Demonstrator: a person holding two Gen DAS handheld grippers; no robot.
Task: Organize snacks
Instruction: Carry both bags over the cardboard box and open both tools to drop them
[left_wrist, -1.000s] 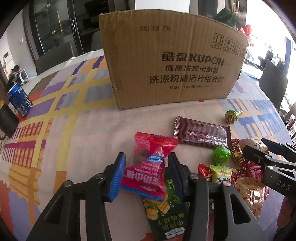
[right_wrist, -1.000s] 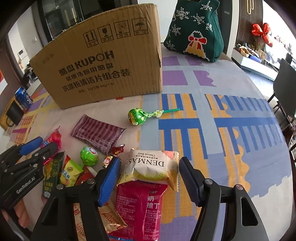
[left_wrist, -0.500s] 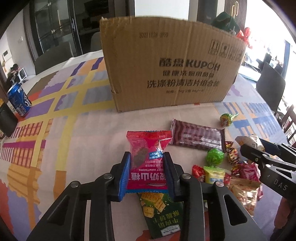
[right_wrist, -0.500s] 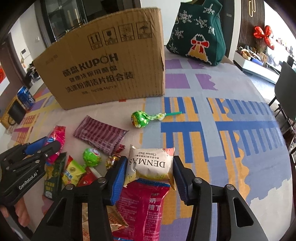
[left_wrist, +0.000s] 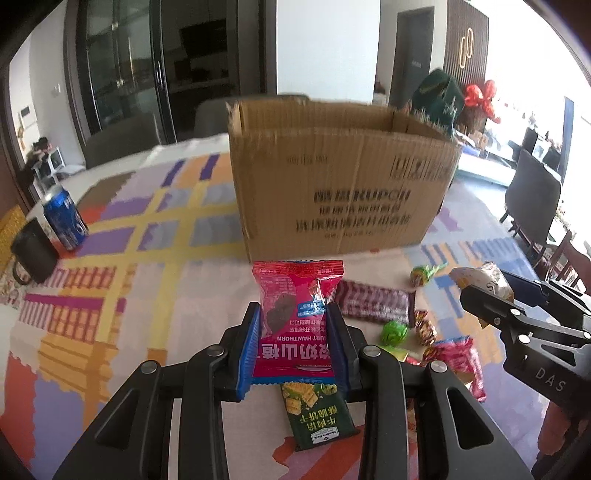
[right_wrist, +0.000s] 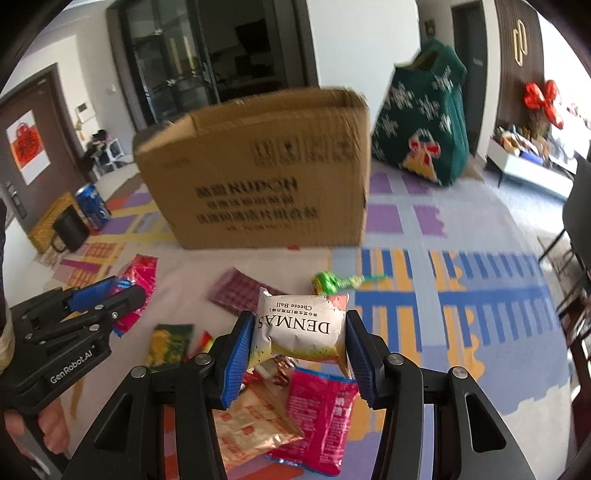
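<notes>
My left gripper (left_wrist: 293, 345) is shut on a red hawthorn snack packet (left_wrist: 295, 314) and holds it above the table; it also shows in the right wrist view (right_wrist: 135, 284). My right gripper (right_wrist: 297, 343) is shut on a white DENMAS cheese ball bag (right_wrist: 301, 328), lifted off the pile; the bag shows in the left wrist view (left_wrist: 484, 282). The open cardboard box (left_wrist: 343, 195) stands behind, also seen in the right wrist view (right_wrist: 258, 184). Loose snacks lie below: a green cracker packet (left_wrist: 317, 413), a brown striped bar (left_wrist: 373, 308), a green lollipop (right_wrist: 332, 284), a red packet (right_wrist: 325, 413), a gold packet (right_wrist: 251, 424).
A blue soda can (left_wrist: 64, 218) and a black mug (left_wrist: 33, 254) stand at the table's left. A green Christmas bag (right_wrist: 424, 118) sits behind the box at right. Chairs (left_wrist: 532, 199) stand at the right edge. The patterned tablecloth (left_wrist: 110, 295) covers the table.
Both grippers closed on their packets and lifted them off the table. Both views rose, so the open top of the box now shows.
</notes>
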